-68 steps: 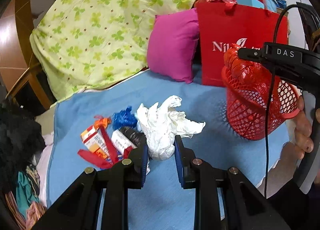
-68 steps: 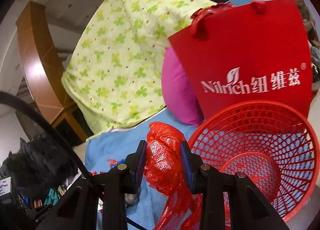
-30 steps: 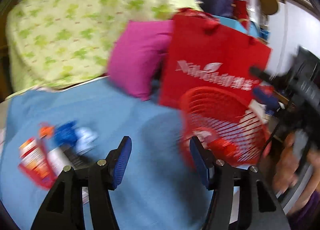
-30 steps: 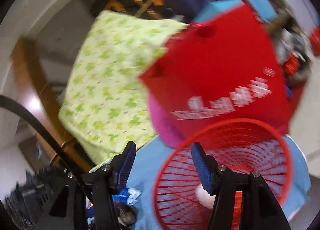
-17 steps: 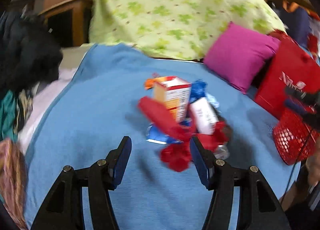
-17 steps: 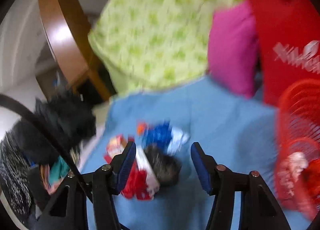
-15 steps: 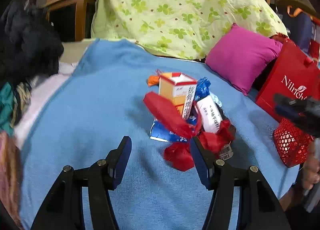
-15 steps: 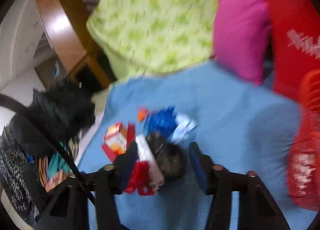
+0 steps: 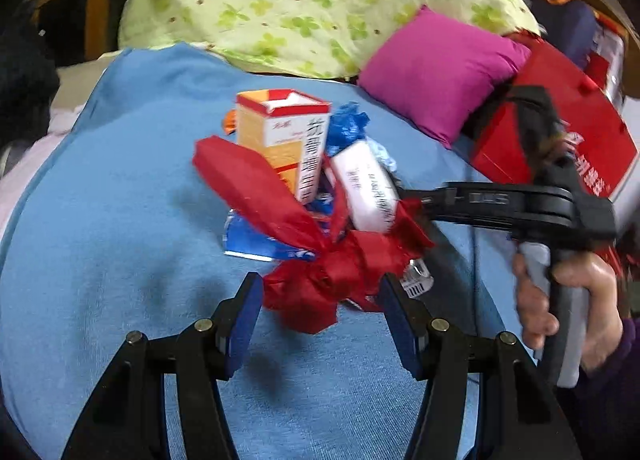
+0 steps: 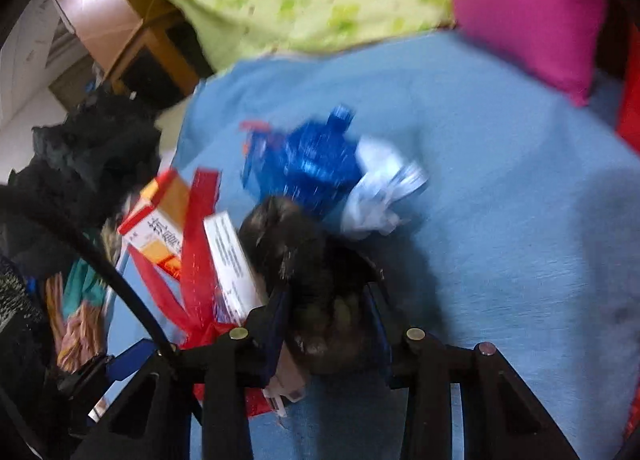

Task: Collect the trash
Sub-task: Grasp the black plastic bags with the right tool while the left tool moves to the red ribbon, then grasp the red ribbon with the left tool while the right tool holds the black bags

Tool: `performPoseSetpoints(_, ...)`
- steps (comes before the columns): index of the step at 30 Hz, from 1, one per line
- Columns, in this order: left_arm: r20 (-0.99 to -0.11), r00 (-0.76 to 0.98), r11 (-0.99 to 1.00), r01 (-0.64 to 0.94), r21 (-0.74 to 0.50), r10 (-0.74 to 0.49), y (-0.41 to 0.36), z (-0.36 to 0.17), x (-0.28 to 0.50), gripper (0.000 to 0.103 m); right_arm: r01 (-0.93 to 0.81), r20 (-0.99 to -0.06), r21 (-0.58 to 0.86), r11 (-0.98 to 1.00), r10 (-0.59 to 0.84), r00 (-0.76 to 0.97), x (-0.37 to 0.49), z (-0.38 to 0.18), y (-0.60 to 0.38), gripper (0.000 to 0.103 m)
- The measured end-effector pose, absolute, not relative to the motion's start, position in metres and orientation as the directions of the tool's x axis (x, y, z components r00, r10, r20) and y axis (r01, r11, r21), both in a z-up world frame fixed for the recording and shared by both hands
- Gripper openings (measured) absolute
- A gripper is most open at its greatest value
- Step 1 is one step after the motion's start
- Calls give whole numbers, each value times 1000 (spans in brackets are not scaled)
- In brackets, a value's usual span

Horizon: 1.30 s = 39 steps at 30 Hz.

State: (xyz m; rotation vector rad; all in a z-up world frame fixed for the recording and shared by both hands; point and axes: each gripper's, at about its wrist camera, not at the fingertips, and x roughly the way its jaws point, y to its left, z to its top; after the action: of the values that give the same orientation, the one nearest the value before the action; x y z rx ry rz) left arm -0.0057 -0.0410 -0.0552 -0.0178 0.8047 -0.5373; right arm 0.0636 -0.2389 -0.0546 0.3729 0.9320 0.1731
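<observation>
A trash pile lies on the blue cloth [image 9: 100,220]. In it are a crumpled red wrapper [image 9: 320,284], an orange-and-white carton [image 9: 280,136], a white packet [image 9: 368,188], a blue wrapper [image 9: 348,126] and a dark clump [image 10: 304,260]. My left gripper [image 9: 320,296] is open, its fingers either side of the red wrapper's knotted end. My right gripper [image 10: 326,320] is open around the dark clump; it also reaches into the pile from the right in the left wrist view [image 9: 460,196]. The red wrapper [image 10: 200,244] and carton [image 10: 160,220] show blurred in the right wrist view.
A magenta cushion [image 9: 440,72] and a green clover-print quilt [image 9: 300,0] lie behind the pile. A red paper bag [image 9: 560,132] stands at the right. Dark clothing [image 10: 80,164] hangs off the left edge of the cloth.
Both grippers have left the red basket, where they dropped the white tissue and red bag, and swung back to the pile. They have closed in on the red wrapper and the dark clump.
</observation>
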Motion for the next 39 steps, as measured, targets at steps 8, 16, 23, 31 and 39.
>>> performPoseSetpoints(8, -713, 503, 838, 499, -221, -488, -53, -66, 7, 61, -63, -766, 385, 921, 357, 534, 64, -61, -226, 28)
performPoseSetpoints(16, -731, 429, 799, 541, -262, -531, -59, -74, 11, 53, -47, -714, 408, 912, 350, 606, 19, -29, -255, 24)
performPoseSetpoints(23, -740, 380, 765, 582, -275, -555, -71, -80, 0, 9, 18, -673, 398, 917, 278, 685, -12, -9, -281, 24)
performPoseSetpoints(31, -712, 454, 778, 592, -208, -536, -72, -65, -14, 36, 69, -671, 357, 932, 204, 713, -19, -5, -277, 24)
performPoseSetpoints(39, -744, 414, 782, 578, -231, -525, -81, -76, 0, 27, 121, -650, 286, 951, 99, 753, -22, -8, -261, 24)
